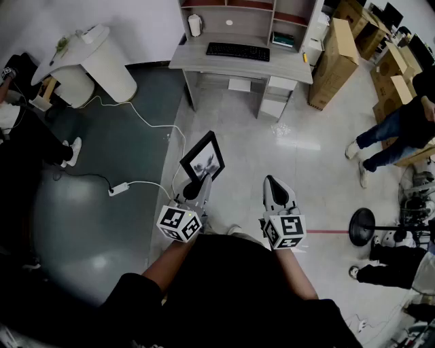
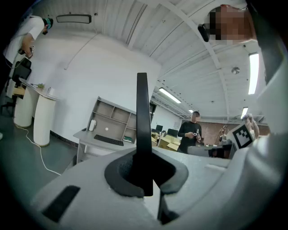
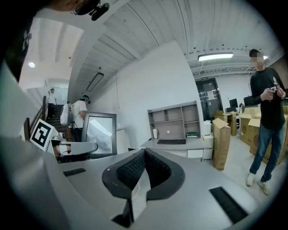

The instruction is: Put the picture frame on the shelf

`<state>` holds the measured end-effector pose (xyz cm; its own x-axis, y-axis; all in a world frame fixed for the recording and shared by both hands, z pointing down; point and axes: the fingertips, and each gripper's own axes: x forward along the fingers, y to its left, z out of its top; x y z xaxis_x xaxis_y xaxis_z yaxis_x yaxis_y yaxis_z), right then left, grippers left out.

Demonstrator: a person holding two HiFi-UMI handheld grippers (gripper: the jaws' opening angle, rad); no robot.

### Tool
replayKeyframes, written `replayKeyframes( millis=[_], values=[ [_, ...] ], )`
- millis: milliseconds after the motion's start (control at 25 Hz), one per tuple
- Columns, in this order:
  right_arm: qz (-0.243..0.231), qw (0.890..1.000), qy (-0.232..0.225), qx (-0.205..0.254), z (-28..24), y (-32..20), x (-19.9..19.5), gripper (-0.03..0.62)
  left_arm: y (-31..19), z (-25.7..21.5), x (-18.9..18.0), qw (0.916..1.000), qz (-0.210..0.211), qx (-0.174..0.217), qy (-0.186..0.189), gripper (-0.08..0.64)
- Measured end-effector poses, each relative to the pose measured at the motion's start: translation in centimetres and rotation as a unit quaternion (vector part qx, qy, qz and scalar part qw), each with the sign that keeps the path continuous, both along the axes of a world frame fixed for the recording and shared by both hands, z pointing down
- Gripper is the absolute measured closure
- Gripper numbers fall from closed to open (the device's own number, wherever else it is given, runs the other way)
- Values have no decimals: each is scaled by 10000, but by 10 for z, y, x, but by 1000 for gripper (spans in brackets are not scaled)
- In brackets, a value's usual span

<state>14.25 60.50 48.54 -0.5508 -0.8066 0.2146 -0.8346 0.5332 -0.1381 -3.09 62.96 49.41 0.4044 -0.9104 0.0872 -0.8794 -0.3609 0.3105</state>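
**Left gripper** [image 1: 196,190]: jaws clenched on the picture frame [image 1: 203,158], gripping it at its lower edge. In the left gripper view the frame shows edge-on, a thin black bar rising upright from between the dark pads, which press on it from either side. In the head view the frame stands tilted above the gripper. It has a black border and a pale grey picture turned up toward the camera. It is held in the air over the floor [image 1: 299,156].

**Right gripper** [image 1: 274,185]: jaws drawn together, pads meeting at the tip, nothing between them. It is held beside the left gripper, apart from it and clear of the frame. Its own view takes in the frame's glass face off to its left, with the left gripper's body just below.

**Shelf** [image 1: 245,12]: a grey unit with open compartments at the back of a grey surface [image 1: 204,60] against the wall. It is ahead of both grippers and well apart from the frame. A black keyboard [image 1: 238,51] lies on the surface.

**Around:**
- Cardboard boxes [image 1: 333,61] stand on the floor to the right of the surface.
- A person [image 1: 397,132] in a dark top and jeans stands further right.
- A white cable [image 1: 146,126] trails across the floor on the left.
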Motion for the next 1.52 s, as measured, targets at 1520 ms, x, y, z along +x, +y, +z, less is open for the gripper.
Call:
replayKeyframes(
  millis=[1520],
  values=[
    [841, 9940, 110, -684, 30, -383, -104, 580, -424, 39, -147, 9964, 588, -450, 424, 534]
  ],
)
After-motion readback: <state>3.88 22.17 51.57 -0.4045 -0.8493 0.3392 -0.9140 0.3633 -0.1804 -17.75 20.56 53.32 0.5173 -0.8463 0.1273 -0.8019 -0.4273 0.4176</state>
